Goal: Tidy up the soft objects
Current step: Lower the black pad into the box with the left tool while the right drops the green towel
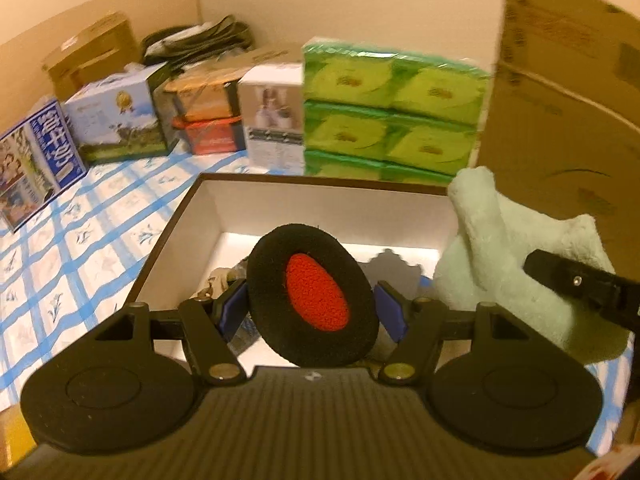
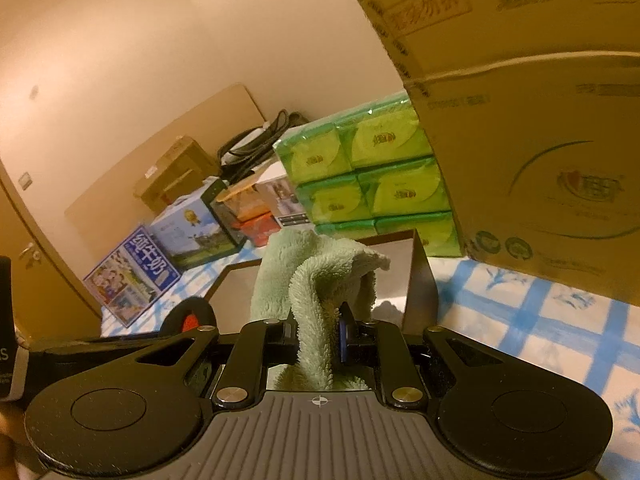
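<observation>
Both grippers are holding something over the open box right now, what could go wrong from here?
1. The left gripper has its jaws spread wide around the black and red ear pad; the hold may be loose, so the pad could slip out early.
2. The green towel droops from the right gripper across the white box rim, so it might land half outside.
3. Both grippers crowd the same opening and could bump each other.

Ear pad (image 1: 312, 294): fuzzy black fleece rim, nubbly red cloth centre. Towel (image 2: 316, 280): pale green plush terry, matt. Open box (image 1: 188, 232): smooth matt white card inside, dark edge. Tissue packs (image 1: 390, 112): glossy green plastic wrap. Big carton (image 2: 520, 120): matt brown corrugated cardboard. Left claw (image 1: 312, 308) body: matt black plastic, shiny metal pivot screws.
</observation>
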The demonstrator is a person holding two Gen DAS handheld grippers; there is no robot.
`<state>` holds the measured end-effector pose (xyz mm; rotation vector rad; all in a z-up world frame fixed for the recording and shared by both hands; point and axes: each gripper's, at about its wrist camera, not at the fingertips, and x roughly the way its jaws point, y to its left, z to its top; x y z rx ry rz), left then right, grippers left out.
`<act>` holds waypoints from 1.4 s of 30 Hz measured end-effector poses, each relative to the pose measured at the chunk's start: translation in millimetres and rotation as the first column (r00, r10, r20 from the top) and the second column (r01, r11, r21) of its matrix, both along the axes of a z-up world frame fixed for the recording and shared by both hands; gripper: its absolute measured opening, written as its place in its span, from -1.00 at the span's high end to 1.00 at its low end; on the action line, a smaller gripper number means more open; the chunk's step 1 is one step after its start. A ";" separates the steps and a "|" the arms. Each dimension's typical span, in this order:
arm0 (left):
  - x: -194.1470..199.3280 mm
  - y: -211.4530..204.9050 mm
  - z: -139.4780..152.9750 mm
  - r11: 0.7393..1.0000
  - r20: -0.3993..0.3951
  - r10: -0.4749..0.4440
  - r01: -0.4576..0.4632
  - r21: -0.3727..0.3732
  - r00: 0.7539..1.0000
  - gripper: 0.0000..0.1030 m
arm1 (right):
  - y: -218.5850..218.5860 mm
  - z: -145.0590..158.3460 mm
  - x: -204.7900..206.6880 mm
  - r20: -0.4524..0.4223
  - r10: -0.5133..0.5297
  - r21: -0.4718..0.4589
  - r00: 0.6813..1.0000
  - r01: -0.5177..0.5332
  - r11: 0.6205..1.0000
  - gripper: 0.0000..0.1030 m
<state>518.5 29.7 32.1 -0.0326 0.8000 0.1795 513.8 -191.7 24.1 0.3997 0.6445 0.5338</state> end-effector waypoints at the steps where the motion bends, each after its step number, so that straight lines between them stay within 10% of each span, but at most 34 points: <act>1: 5.6 0.7 -2.4 1.000 -0.009 0.009 -0.009 -0.001 1.000 -0.28 | 2.9 -2.5 6.9 -0.009 -0.001 0.007 1.000 0.002 1.000 0.69; 23: 76.6 22.6 -34.8 0.984 -0.054 0.157 -0.152 0.090 0.986 -0.28 | 45.5 -55.9 99.7 -0.175 -0.081 0.150 0.981 0.108 0.983 0.66; 25: 77.6 24.3 -36.6 0.983 -0.055 0.163 -0.157 0.095 0.985 -0.29 | 46.1 -58.7 105.2 -0.192 -0.071 0.187 0.979 0.108 0.976 0.48; 28: 77.6 28.6 -38.9 0.979 -0.060 0.188 -0.182 0.091 0.980 -0.32 | 46.4 -58.0 107.7 -0.201 -0.081 0.196 0.976 0.121 0.973 -0.34; 42: 71.1 36.4 -43.6 0.975 -0.083 0.205 -0.196 0.102 0.975 -0.36 | 32.9 -52.5 93.6 -0.146 -0.062 0.077 0.987 0.074 0.994 -0.37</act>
